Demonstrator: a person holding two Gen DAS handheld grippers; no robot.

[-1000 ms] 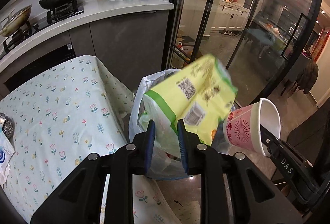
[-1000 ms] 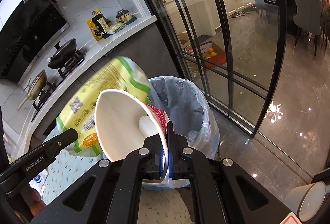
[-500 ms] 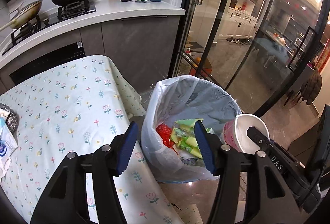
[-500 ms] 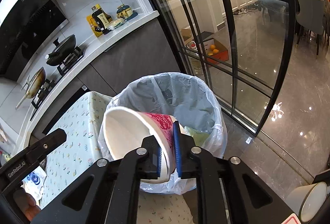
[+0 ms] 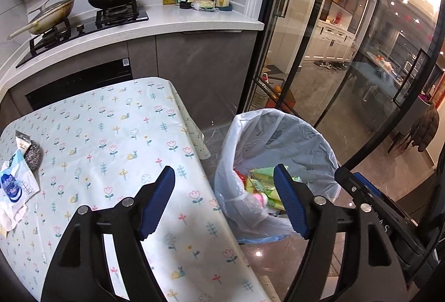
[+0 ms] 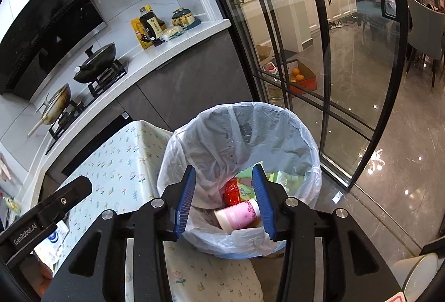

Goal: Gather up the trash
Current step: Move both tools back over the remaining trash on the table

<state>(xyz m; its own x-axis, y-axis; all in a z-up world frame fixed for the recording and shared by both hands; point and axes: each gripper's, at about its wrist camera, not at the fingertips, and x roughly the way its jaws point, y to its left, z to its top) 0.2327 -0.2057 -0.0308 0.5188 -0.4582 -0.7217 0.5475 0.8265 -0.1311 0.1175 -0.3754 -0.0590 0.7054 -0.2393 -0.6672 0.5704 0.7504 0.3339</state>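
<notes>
In the lined bin (image 6: 278,135), a pink cup (image 6: 239,216) lies sideways.

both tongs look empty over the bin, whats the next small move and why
Probably swing the left tongs back over the table toward the crumpled white and blue wrapper by the steel scourer. The pink cup and green packet already lie in the lined bin, both tongs are opening with nothing between them, and that wrapper looks like leftover trash.
</notes>
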